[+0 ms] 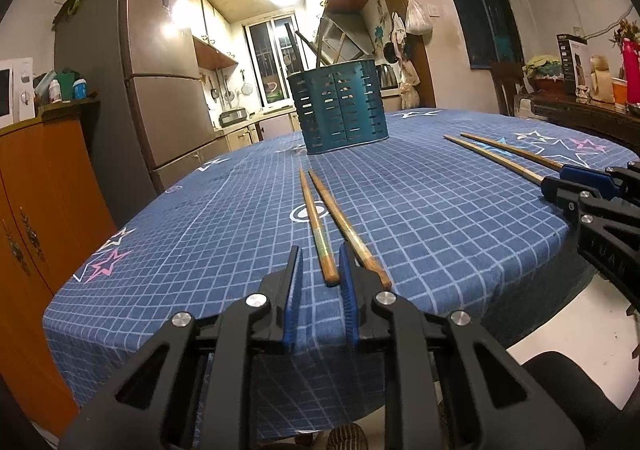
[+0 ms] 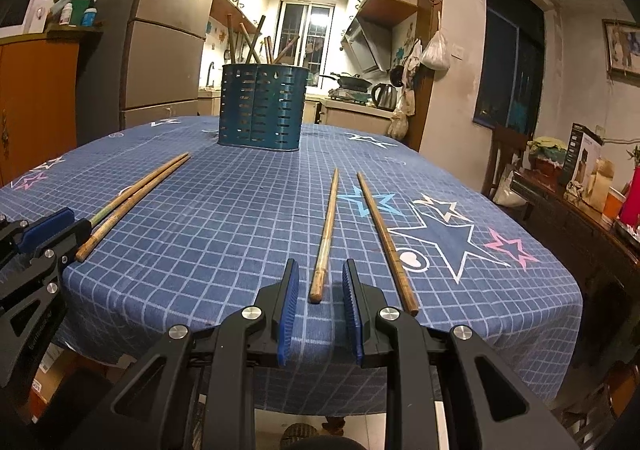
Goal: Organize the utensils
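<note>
A teal slotted utensil holder [image 1: 340, 110] [image 2: 262, 110] stands at the far middle of the table, with several chopsticks upright in it. Two wooden chopsticks [image 1: 316, 226] lie side by side before my left gripper [image 1: 320, 254]. The near end of one rests between its open blue pads without touching them; the other runs just right of the right finger. Another pair of chopsticks [image 2: 326, 226] lies before my right gripper [image 2: 321, 266], which is open, with one near end in the gap and the other chopstick [image 2: 384, 238] outside to the right.
A blue checked cloth with stars covers the table [image 1: 200, 242] [image 2: 224, 226], and its near edge drops off just under both grippers. A fridge [image 1: 160, 62] and an orange cabinet [image 1: 36, 186] stand left. A cluttered sideboard [image 2: 580, 210] stands right.
</note>
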`<action>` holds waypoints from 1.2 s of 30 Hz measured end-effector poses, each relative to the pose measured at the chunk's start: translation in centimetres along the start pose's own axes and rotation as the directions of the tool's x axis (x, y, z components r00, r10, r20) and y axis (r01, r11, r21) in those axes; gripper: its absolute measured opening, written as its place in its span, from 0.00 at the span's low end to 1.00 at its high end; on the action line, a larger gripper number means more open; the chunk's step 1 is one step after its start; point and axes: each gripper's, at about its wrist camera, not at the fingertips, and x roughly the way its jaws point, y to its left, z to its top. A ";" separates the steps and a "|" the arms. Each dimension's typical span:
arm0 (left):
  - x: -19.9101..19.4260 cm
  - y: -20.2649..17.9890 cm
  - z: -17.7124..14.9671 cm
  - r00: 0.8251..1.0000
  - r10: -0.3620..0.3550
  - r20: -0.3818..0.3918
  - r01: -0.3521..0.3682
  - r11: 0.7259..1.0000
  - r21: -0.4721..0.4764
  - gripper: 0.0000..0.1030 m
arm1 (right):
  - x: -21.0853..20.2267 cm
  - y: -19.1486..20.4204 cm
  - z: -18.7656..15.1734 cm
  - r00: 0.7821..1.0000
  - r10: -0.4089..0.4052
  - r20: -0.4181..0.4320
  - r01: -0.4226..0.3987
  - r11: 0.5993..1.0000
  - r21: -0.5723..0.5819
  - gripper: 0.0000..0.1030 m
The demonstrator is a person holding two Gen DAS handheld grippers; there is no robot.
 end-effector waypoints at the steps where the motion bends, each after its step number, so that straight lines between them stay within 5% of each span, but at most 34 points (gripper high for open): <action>1: 0.0 0.0 0.0 1.000 -0.002 0.002 0.002 1.000 0.001 0.14 | -0.1 0.0 -0.1 1.000 0.004 0.000 -0.004 1.000 0.003 0.17; 4: 0.0 -0.1 0.0 1.000 -0.011 0.004 0.011 1.000 -0.004 0.10 | -0.2 0.2 -0.2 1.000 0.021 0.000 -0.021 1.000 0.009 0.08; 27: -0.6 2.0 0.0 1.000 0.000 -0.001 0.000 0.998 -0.062 0.05 | -2.3 -0.4 -0.7 0.999 0.020 0.033 -0.021 0.999 0.025 0.07; 36: -3.8 4.4 2.8 0.994 0.040 0.106 -0.032 0.996 -0.078 0.06 | -5.4 -1.5 2.9 0.989 0.033 0.144 -0.030 0.999 -0.025 0.07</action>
